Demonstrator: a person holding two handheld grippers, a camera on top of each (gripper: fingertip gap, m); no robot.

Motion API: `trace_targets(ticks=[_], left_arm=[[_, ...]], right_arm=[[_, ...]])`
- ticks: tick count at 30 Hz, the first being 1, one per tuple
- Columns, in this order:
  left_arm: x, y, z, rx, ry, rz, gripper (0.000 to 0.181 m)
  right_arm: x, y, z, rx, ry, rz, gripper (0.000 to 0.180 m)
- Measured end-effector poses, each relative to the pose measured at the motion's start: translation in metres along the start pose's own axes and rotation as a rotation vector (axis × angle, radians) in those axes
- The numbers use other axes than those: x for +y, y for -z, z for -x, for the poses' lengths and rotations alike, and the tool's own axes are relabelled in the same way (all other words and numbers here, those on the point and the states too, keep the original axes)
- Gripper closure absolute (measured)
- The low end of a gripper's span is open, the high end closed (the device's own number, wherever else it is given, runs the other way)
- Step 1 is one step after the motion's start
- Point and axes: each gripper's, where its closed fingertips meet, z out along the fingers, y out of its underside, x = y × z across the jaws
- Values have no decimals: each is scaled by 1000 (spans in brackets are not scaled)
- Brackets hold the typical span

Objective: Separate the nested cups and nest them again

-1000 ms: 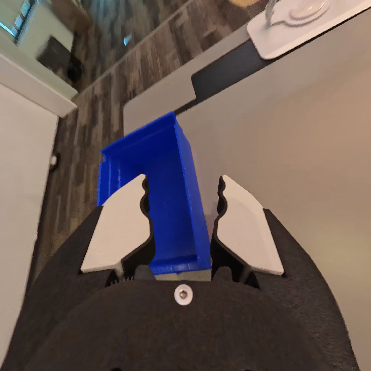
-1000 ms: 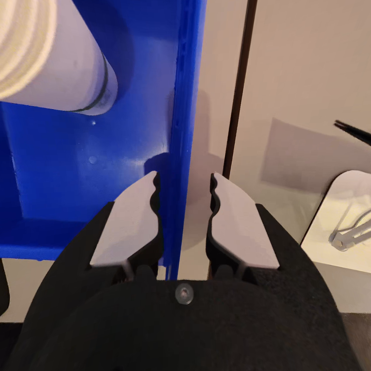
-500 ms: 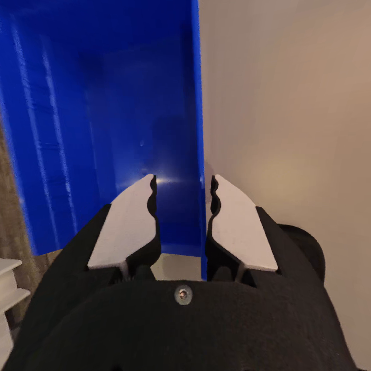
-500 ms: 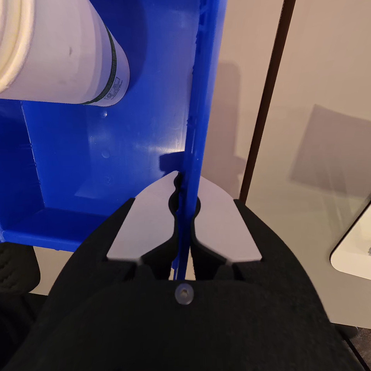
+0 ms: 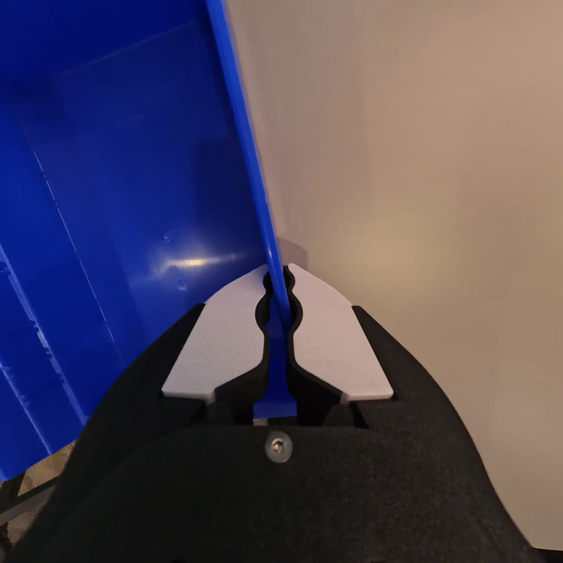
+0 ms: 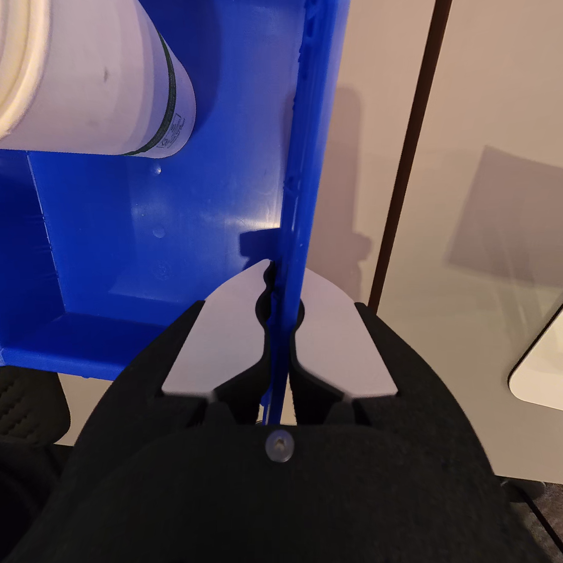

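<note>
Both grippers pinch walls of a blue bin: the left gripper (image 5: 276,268) is clamped on a thin side wall of the bin (image 5: 122,198), and the right gripper (image 6: 285,265) is clenched on the bin's (image 6: 195,231) ribbed side wall. The cups (image 6: 91,76), a nested white paper stack with rolled cream rims and a dark band near the base, lie on their side inside the bin, ahead and to the left of the right gripper, their long axis running crosswise with the base pointing toward the gripped wall. The right gripper looks the nearer; the left view shows no cups. The bin is glossy moulded plastic on a smooth pale table (image 6: 487,152).
</note>
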Motion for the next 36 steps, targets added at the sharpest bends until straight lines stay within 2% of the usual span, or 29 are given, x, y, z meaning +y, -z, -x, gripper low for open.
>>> trace_targets(ticks=[10, 15, 26, 32, 36], left_arm=[[-16, 9, -97, 120, -76, -95, 174], [-20, 17, -154, 214, -96, -121, 169], [-18, 36, -278, 308, -216, -166, 158], [-13, 47, -335, 388, -249, -185, 157], [-11, 53, -368, 439, -259, -194, 156]], right_arm=[[1, -1, 9, 5, 4, 13, 173], [2, -1, 14, 2, 6, 12, 172], [3, -2, 35, -14, 33, 56, 171], [-18, 5, 32, 16, 10, -35, 161], [-26, 7, 27, 58, -34, -27, 158]])
